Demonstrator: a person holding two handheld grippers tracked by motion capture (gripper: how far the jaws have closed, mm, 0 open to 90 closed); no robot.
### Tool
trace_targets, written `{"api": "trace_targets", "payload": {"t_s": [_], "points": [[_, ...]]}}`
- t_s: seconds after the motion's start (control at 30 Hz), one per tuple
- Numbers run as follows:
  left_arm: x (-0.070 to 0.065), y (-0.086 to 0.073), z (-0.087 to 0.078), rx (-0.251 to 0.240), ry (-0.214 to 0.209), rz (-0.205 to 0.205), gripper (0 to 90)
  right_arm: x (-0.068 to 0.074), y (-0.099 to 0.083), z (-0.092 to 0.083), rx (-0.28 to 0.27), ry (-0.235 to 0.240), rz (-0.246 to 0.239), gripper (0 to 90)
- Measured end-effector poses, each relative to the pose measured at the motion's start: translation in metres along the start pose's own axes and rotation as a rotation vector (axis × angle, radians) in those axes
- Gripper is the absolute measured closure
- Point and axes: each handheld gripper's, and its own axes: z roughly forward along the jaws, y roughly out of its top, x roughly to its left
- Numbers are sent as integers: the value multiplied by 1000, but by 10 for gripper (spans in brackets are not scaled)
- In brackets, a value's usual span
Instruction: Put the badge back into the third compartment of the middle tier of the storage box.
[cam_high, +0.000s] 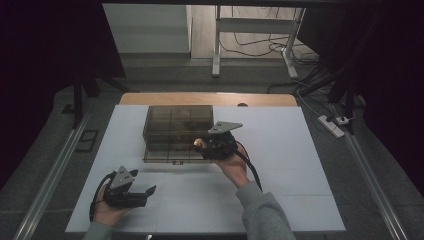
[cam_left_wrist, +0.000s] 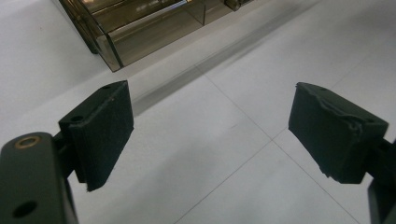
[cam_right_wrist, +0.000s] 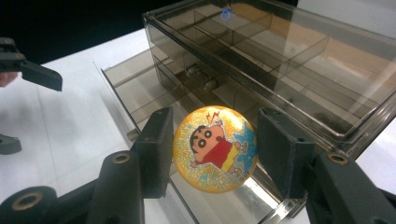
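A smoky clear plastic organizer box (cam_high: 176, 131) with divided compartments sits mid-table, its lower drawer (cam_right_wrist: 140, 95) pulled out. My right gripper (cam_right_wrist: 212, 149) is shut on a round orange badge (cam_right_wrist: 215, 148) printed with a cartoon boy, holding it over the open drawer at the box's front right corner; the badge (cam_high: 198, 142) shows as a small bright spot in the high view. My left gripper (cam_high: 150, 192) rests near the table's front left, open, with bare white table between its pads (cam_left_wrist: 106, 133). The box corner (cam_left_wrist: 109, 51) lies beyond it.
The white table (cam_high: 280, 175) ends in a wooden strip at the far side. Metal rails run along both sides. A desk frame, cables and a power strip (cam_high: 332, 125) lie on the floor beyond. Small items sit in some box compartments (cam_right_wrist: 205, 84).
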Motion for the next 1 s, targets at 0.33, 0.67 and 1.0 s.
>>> {"api": "trace_targets", "payload": {"t_s": [0.33,0.67,1.0], "points": [[0,0,0,4,0,3,147,-2,-5,8,46,-15,-3,468],[0,0,0,4,1,3,147,-2,-6,9,46,-38,-4,381],[0,0,1,5,3,4,147,-2,-6,2,24,-39,-2,312]]}}
